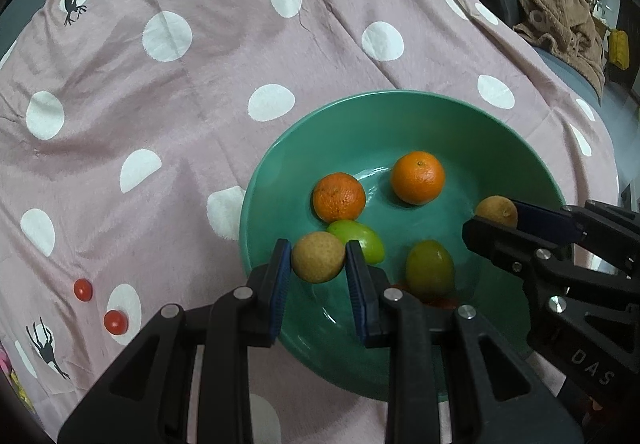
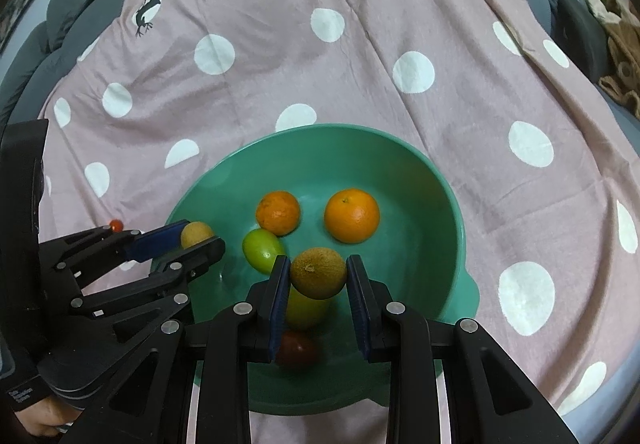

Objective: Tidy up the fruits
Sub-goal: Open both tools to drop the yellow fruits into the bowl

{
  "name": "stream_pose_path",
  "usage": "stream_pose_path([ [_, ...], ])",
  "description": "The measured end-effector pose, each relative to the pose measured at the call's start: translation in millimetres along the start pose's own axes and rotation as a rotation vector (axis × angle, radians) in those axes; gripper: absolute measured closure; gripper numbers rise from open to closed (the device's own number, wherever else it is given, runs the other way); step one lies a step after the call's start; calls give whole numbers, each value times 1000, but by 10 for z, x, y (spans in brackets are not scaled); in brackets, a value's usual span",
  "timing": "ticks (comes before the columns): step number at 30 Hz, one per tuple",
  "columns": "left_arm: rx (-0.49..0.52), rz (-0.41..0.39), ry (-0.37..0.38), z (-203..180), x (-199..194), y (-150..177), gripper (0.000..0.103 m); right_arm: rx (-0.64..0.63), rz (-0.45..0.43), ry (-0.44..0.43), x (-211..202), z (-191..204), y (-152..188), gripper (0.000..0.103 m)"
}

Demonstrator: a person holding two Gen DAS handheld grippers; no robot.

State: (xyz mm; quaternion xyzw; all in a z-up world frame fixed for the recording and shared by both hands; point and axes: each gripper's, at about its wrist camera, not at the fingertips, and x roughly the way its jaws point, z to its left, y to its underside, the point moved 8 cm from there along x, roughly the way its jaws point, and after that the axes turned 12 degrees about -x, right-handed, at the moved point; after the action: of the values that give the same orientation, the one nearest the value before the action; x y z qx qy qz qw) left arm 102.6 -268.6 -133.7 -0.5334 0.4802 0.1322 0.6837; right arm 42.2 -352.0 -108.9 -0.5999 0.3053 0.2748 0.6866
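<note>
A green bowl (image 1: 520, 164) (image 2: 436, 204) holds two oranges (image 1: 417, 177) (image 1: 339, 197), two green fruits (image 1: 430, 268) (image 1: 366, 238) and a red fruit (image 2: 298, 350). My left gripper (image 1: 318, 260) is shut on a tan round fruit (image 1: 318, 257) above the bowl's near left rim; it also shows in the right wrist view (image 2: 196, 234). My right gripper (image 2: 318, 274) is shut on a brownish round fruit (image 2: 318, 272) above the bowl; it shows in the left wrist view (image 1: 496, 210).
The bowl sits on a pink cloth with white dots (image 1: 200, 84). Two cherry tomatoes (image 1: 83, 289) (image 1: 116, 322) lie on the cloth left of the bowl. A brown blanket (image 1: 560, 12) lies on a grey sofa at far right.
</note>
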Motion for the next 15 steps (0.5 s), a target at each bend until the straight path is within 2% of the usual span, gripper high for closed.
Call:
stream_pose_path([
  [15, 15, 0, -11, -10, 34, -8, 74, 13, 25, 1, 36, -2, 33, 73],
])
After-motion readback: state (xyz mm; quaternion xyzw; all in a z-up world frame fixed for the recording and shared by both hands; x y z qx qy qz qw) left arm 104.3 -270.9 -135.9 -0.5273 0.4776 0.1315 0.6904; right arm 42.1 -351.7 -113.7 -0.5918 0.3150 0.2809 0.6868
